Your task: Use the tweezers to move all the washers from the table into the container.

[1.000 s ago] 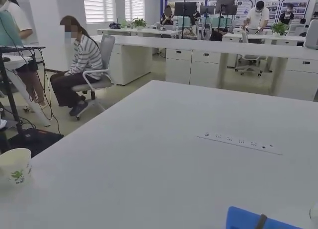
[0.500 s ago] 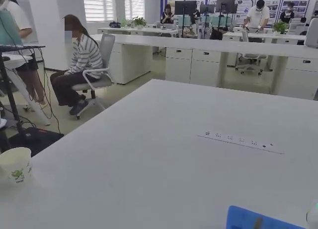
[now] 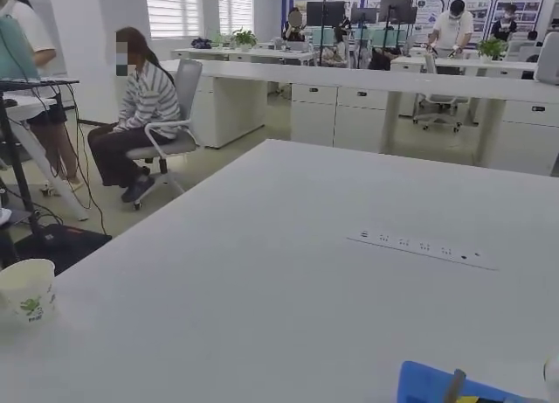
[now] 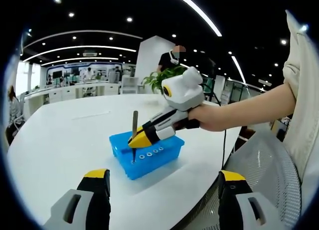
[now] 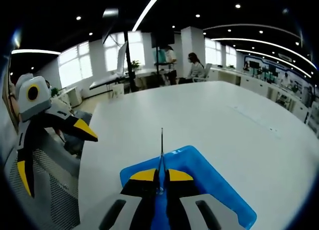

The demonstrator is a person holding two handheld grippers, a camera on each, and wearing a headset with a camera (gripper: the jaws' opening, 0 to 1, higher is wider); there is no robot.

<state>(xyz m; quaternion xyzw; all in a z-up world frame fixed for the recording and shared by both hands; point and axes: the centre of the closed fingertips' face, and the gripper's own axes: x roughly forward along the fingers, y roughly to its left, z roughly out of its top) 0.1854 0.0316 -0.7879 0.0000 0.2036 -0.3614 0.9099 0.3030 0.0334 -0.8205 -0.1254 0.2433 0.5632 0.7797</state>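
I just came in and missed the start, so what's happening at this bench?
A person is working with a gripper in each hand. The right gripper is shut on the tweezers and holds them tip-down over a blue container that sits near the edge of the white table. A row of washers lies in the container. The left gripper hangs off to the side with its jaws open, holding nothing.
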